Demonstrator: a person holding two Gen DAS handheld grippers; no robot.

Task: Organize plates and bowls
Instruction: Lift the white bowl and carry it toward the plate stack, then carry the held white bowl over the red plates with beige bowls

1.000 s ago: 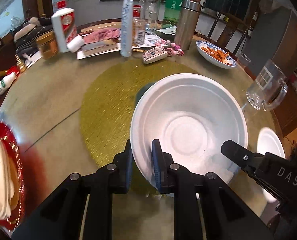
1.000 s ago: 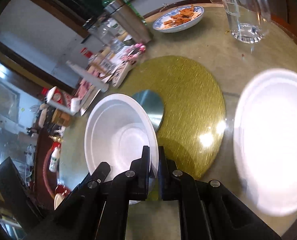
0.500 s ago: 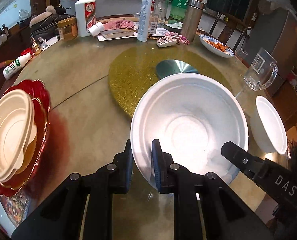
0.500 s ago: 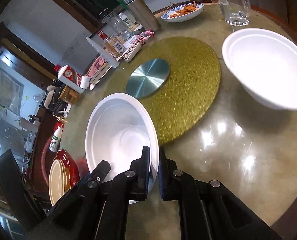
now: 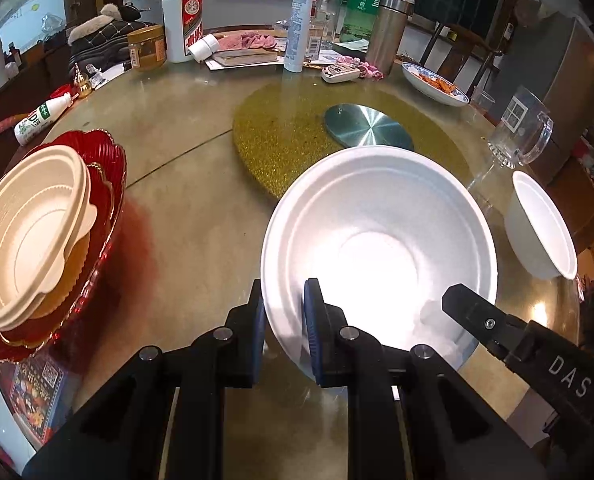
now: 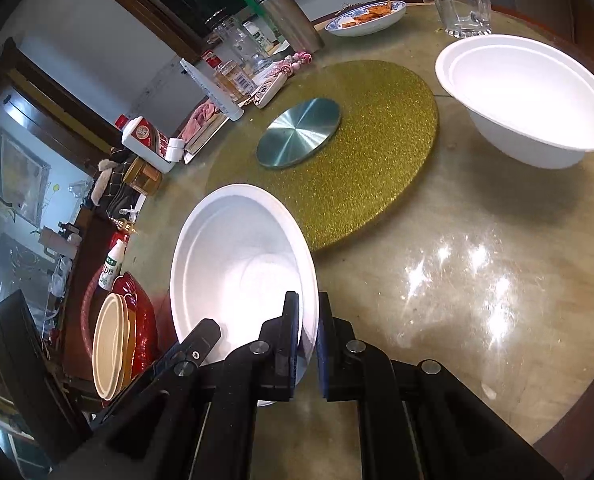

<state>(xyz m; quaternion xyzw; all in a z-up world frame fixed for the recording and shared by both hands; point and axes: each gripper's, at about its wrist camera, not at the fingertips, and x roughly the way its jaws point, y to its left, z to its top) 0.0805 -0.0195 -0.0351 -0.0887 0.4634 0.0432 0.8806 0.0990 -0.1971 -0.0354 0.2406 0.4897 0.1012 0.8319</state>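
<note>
A large white foam bowl hangs above the round table, held on its near rim by both grippers. My left gripper is shut on the rim at the bowl's left. My right gripper is shut on the rim of the same bowl, and its finger shows in the left wrist view. A second white bowl stands on the table at the right; it also shows in the left wrist view. Beige bowls are stacked on a red plate at the left.
A gold glitter mat with a steel disc lies at the table's middle. A glass mug, a dish of food, bottles, a steel flask and clutter line the far side. A small bottle lies at the left.
Both grippers have carried the white bowl back toward the near edge and left. The stack on the red plate and the second white bowl have come fully into view.
</note>
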